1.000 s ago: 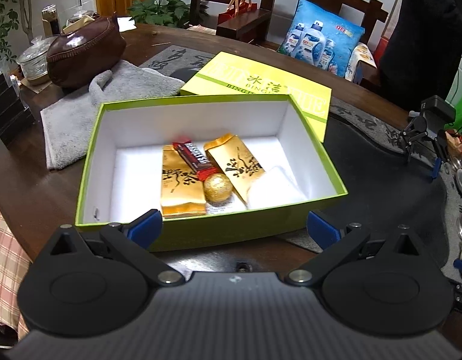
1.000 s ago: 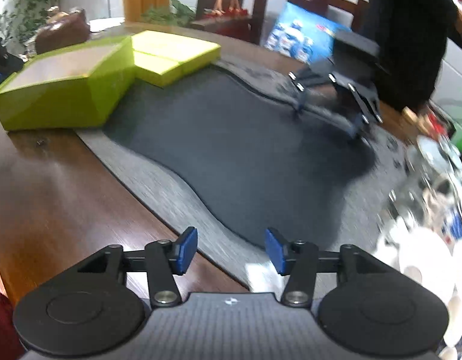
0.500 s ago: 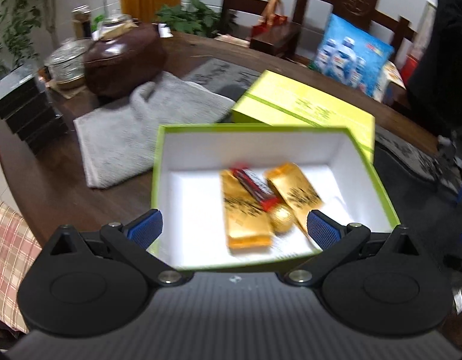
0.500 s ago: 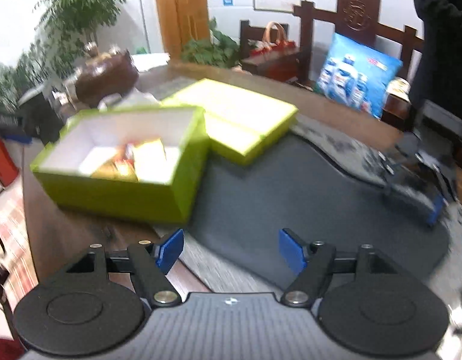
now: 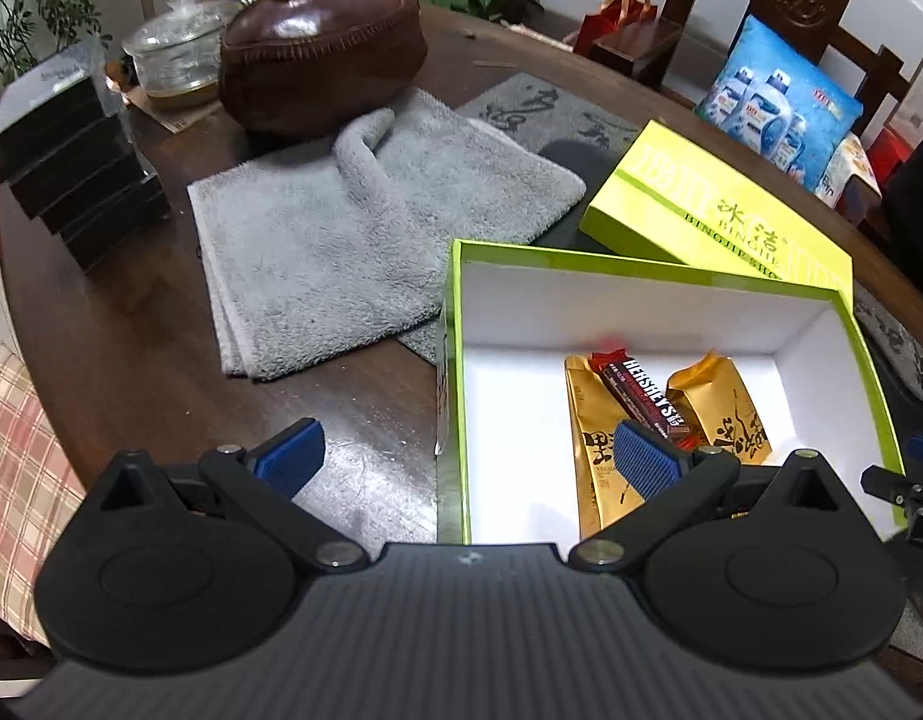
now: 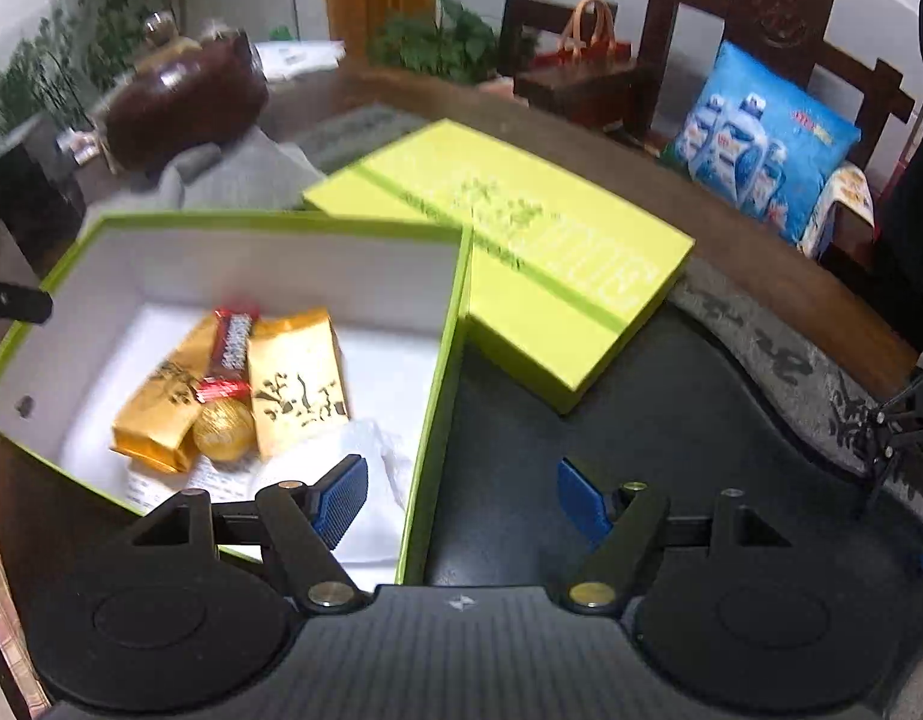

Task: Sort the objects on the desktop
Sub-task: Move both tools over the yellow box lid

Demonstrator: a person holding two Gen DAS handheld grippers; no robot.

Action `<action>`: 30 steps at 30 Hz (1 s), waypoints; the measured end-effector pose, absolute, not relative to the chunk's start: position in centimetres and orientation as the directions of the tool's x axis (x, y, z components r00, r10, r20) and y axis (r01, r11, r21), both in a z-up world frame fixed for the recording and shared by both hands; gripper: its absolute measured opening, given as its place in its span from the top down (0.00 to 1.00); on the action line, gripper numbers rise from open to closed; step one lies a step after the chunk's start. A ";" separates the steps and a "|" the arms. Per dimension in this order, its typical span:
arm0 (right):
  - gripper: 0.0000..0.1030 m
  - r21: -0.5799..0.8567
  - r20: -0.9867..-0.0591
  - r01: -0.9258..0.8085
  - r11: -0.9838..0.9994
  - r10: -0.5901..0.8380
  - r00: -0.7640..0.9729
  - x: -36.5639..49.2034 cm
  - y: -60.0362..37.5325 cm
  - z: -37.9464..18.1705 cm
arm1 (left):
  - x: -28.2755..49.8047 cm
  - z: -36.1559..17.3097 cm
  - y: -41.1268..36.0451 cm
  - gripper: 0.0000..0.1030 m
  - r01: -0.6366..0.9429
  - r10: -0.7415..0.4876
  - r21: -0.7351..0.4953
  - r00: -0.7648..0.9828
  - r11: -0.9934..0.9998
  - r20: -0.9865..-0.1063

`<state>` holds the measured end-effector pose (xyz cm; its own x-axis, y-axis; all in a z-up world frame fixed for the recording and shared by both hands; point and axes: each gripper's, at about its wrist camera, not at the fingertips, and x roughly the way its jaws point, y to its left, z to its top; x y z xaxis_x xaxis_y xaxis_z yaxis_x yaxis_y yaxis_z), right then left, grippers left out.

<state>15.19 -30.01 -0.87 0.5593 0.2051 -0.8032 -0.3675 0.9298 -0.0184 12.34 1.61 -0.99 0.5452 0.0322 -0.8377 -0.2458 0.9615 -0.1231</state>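
Straddling the green box [image 5: 455, 360] wall on the counter [image 5: 131, 360], both the left hand-held gripper [image 5: 467, 456] and right hand-held gripper [image 6: 461, 492] gape wide, empty; descending risks crushing the rim onto the gold packets [image 6: 296, 381].

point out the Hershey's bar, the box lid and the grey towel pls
Hershey's bar [image 5: 646, 399]: left wrist view, on the printed wrapper.
box lid [image 6: 521, 252]: right wrist view, on its top face.
grey towel [image 5: 353, 228]: left wrist view, on its flat middle.
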 end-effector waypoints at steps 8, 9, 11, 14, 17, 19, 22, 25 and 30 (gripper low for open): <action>0.31 -0.091 -0.840 -0.318 0.944 0.098 0.533 15.3 -30.3 -2.8 | 14.5 -3.2 1.2 0.01 -0.182 -0.062 -0.169 0.481 0.969 -0.875; 0.30 -0.093 -0.842 -0.311 0.946 0.092 0.531 15.2 -30.5 -2.7 | 14.6 -3.5 1.0 0.01 -0.172 -0.070 -0.170 0.475 0.970 -0.877; 0.29 -0.101 -0.847 -0.307 0.946 0.080 0.525 15.2 -30.6 -2.6 | 14.9 -3.8 0.7 0.01 -0.156 -0.080 -0.169 0.461 0.973 -0.884; 0.28 -0.118 -0.855 -0.305 0.945 0.060 0.515 14.9 -30.7 -2.5 | 15.2 -4.2 0.3 0.01 -0.146 -0.089 -0.171 0.448 0.974 -0.889; 0.24 -0.137 -0.857 -0.292 0.947 0.034 0.514 14.0 -31.3 -2.4 | 15.2 -3.8 -0.4 0.01 -0.144 -0.071 -0.150 0.445 0.978 -0.893; 0.25 -0.136 -0.851 -0.281 0.950 0.033 0.524 13.3 -31.7 -2.3 | 15.2 -3.2 -1.0 0.01 -0.144 -0.050 -0.128 0.451 0.981 -0.891; 0.25 -0.117 -0.827 -0.257 0.959 0.049 0.561 12.1 -32.2 -1.3 | 15.1 -2.4 -1.9 0.01 -0.144 -0.019 -0.095 0.459 0.985 -0.888; 0.18 -0.072 -0.788 -0.222 0.973 0.081 0.611 11.5 -32.4 0.5 | 15.0 -1.5 -2.7 0.01 -0.145 0.013 -0.062 0.467 0.988 -0.884; 0.03 -0.019 -0.731 -0.221 0.975 0.137 0.668 10.9 -31.9 2.9 | 14.8 0.0 -4.6 0.00 -0.120 0.036 -0.027 0.494 0.992 -0.869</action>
